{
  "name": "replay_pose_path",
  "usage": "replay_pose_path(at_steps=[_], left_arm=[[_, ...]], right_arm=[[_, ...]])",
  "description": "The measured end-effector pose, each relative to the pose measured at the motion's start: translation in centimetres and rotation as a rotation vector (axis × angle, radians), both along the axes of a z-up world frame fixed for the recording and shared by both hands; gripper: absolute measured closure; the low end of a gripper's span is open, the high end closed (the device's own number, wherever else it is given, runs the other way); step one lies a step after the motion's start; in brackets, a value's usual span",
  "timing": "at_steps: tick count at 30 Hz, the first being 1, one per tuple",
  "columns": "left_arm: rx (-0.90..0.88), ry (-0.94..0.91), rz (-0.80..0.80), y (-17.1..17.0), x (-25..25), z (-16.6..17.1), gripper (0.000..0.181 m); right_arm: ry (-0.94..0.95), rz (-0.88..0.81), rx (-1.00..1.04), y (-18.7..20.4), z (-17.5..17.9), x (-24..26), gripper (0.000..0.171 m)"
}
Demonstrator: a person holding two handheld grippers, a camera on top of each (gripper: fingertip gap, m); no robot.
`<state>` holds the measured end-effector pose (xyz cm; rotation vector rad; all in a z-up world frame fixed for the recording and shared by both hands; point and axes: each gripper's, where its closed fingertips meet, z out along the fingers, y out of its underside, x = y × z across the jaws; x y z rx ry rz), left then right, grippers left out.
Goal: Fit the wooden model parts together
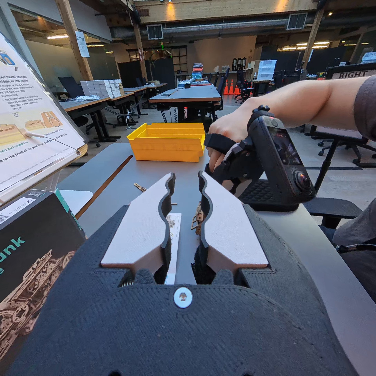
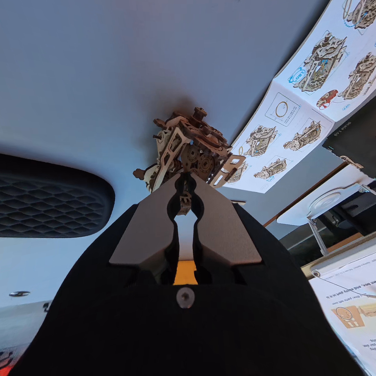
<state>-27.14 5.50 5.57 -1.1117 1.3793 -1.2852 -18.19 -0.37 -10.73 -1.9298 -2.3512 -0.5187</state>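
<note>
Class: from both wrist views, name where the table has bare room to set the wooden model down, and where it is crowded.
Bare grey table lies between the yellow bin and the open left gripper. Crowded: the instruction sheet beside the wooden model, and the black mat at the right.

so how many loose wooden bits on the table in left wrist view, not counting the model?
2 that I can see: a flat strip just beyond the left gripper fingertips, and a tiny peg beside its left finger. More may be hidden under the fingers.
</note>
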Motion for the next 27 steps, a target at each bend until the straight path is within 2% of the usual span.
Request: replay_pose_path(at_steps=[4,10,15,17,19,21,27], left_arm=[[0.005,0.069,-0.068,-1.5,1.0,-1.9,0.159],[0.008,0.203,-0.167,-4.4,3.7,-6.4,0.158],[0.006,0.260,-0.164,-5.0,5.7,-10.0,0.155],[-0.012,0.246,-0.160,-5.1,6.3,-10.5,0.148],[0.010,0.229,-0.125,-4.7,6.8,-10.9,0.133],[0.036,0.196,-0.096,-4.2,7.1,-10.8,0.127],[0.017,0.202,-0.129,-3.6,7.8,-11.3,0.104]], right_arm=[[0.108,0.020,0.069,0.4,0.5,-0.3,0.171],[0.235,0.012,0.127,0.3,0.6,-0.6,0.171],[0.290,0.005,0.188,0.4,0.7,-0.4,0.171],[0.302,0.000,0.205,0.4,0.7,-0.3,0.171],[0.304,-0.007,0.222,0.4,0.7,-0.1,0.171],[0.315,-0.005,0.238,0.4,0.7,0.0,0.171],[0.337,0.019,0.290,0.3,0.8,-0.4,0.170]])
